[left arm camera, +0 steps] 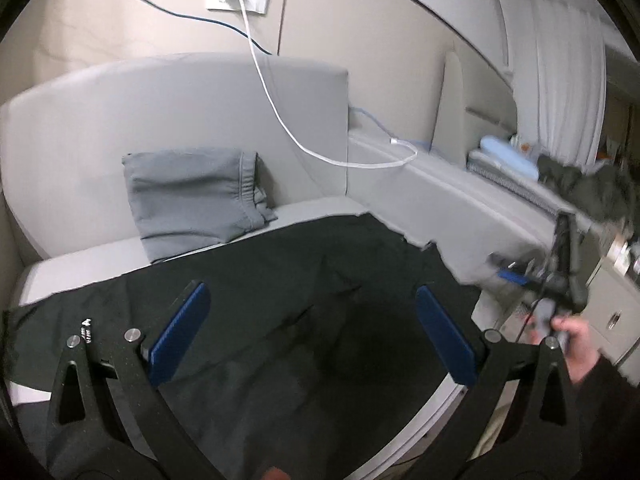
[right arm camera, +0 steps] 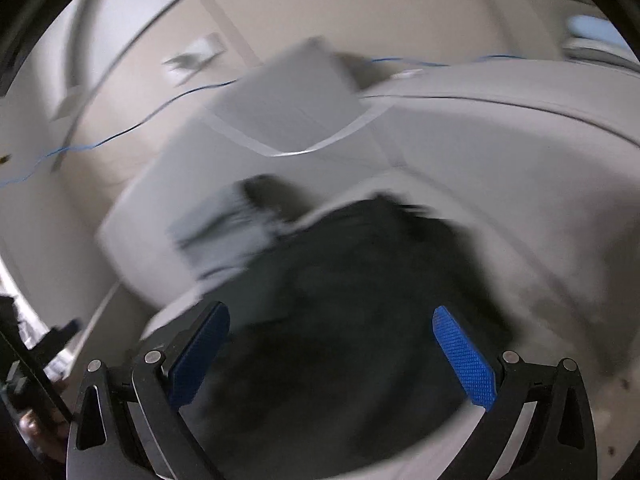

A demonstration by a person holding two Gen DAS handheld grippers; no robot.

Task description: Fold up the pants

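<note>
Black fabric: the pants (left arm camera: 304, 320) lie spread on the grey couch seat (left arm camera: 80, 268), directly under and ahead of the left tool (left arm camera: 312, 332). Landmark for all positions: the folded grey garment (left arm camera: 192, 200) propped against the couch back.

Left tool: blue pads wide apart, nothing between them, hovering over the pants. The cloth fills the gap between the fingers and runs on toward the grey garment, its far edge stopping just short of it.

Right tool (right arm camera: 332, 344): likewise spread, nothing gripped. Right wrist view is heavily motion-blurred, so detail is poor. In the left wrist view the right tool (left arm camera: 560, 264) sits well off to the side away from the grey garment, past the pants' ragged far corner, held by the person's hand (left arm camera: 576, 344). Whether it is over the cloth at all I cannot tell from that view; its own camera shows dark cloth below and ahead.

Long axis of pants: appears to run across the seat, from beneath the grey garment's side toward the right tool's side. Waistband versus hems not distinguishable, since the cloth is uniformly dark.

Judgement: fold not started; pants look single-layer and flat. Left tool is nearer the cloth body; right tool is nearer the outer corner. Next move likely turns on each tool taking one end of that edge.
</note>
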